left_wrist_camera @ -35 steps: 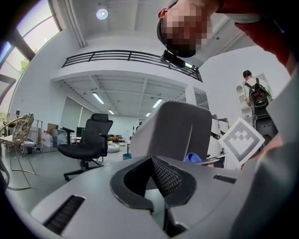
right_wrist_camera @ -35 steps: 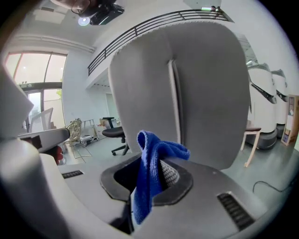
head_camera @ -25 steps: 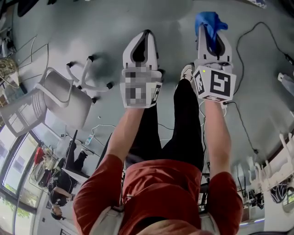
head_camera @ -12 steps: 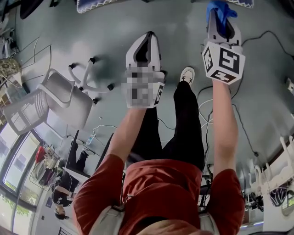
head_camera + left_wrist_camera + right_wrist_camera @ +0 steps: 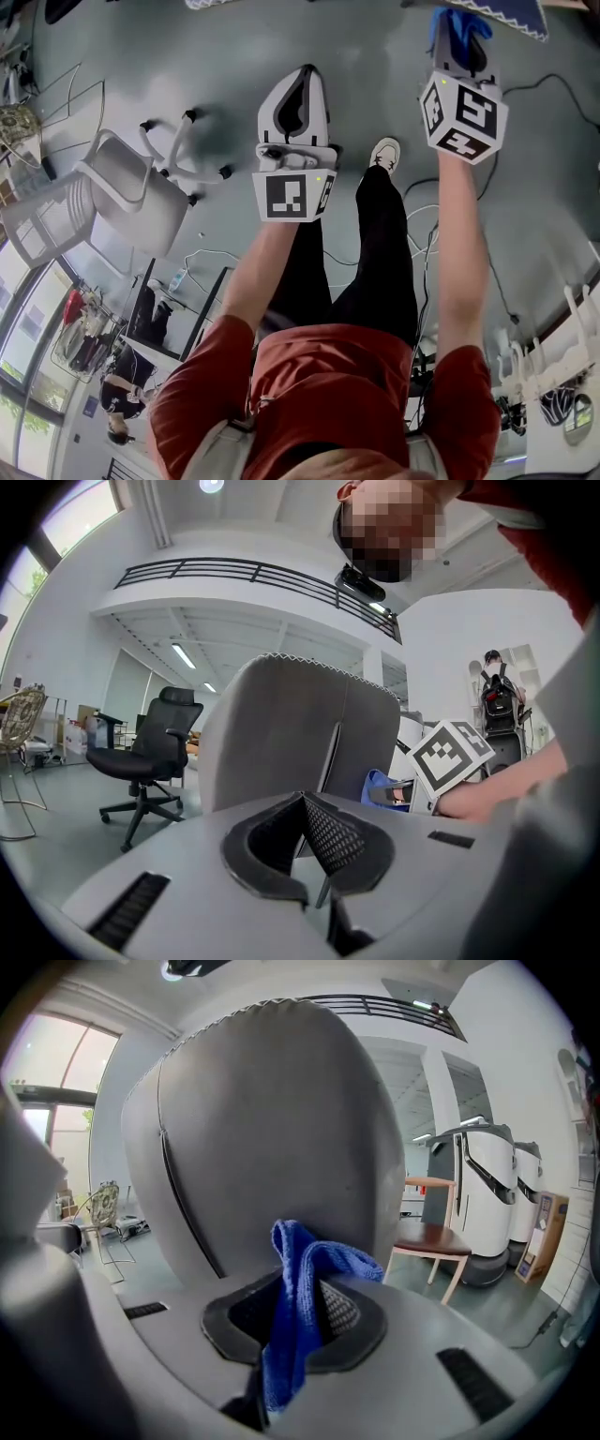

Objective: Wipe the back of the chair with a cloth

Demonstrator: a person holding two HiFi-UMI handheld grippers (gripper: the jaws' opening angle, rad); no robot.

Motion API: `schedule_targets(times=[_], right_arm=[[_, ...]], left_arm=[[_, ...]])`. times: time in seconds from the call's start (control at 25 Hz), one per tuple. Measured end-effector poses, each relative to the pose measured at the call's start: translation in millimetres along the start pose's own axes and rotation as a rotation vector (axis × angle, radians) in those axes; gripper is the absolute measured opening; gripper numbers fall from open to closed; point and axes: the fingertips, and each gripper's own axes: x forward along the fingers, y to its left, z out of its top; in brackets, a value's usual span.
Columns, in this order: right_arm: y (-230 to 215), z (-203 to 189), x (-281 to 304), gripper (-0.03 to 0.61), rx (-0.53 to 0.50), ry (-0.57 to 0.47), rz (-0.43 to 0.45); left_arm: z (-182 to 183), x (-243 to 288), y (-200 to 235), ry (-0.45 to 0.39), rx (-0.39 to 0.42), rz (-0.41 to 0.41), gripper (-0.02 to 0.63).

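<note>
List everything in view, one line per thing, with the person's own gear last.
chair back: one, grey, directly ahead of both grippers
cloth: one, blue, between the right gripper's jaws
swivel chair: one, white, on the floor to the person's left
office chair: one, black, far left in the left gripper view
wooden chair: one, brown seat, right of the chair back
machines: two, white, behind the wooden chair
floor: grey, below everything
shirt: one, red, on the person
trousers: one pair, black
shoe: one seen, white
left gripper: one, grey, jaws together, empty
right gripper: one, grey, shut on the cloth
</note>
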Motion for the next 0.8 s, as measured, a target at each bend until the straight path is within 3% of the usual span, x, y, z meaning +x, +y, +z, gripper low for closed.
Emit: schedule_targets(times=[0.4, 0.68, 0.8], right_arm=[[92, 6, 15, 0.057, -0.020, 0.020, 0.120], [126, 2, 28, 0.057, 0.093, 0.049, 0.059], [158, 7, 33, 0.057, 0.069, 0.049, 0.104]], left_arm=[[11, -36, 63, -0.016, 0.009, 0.083, 0.014], [14, -70, 127, -0.020, 0.000, 0.168, 0.014], [15, -82, 149, -0.022, -0.014, 0.195, 0.014]])
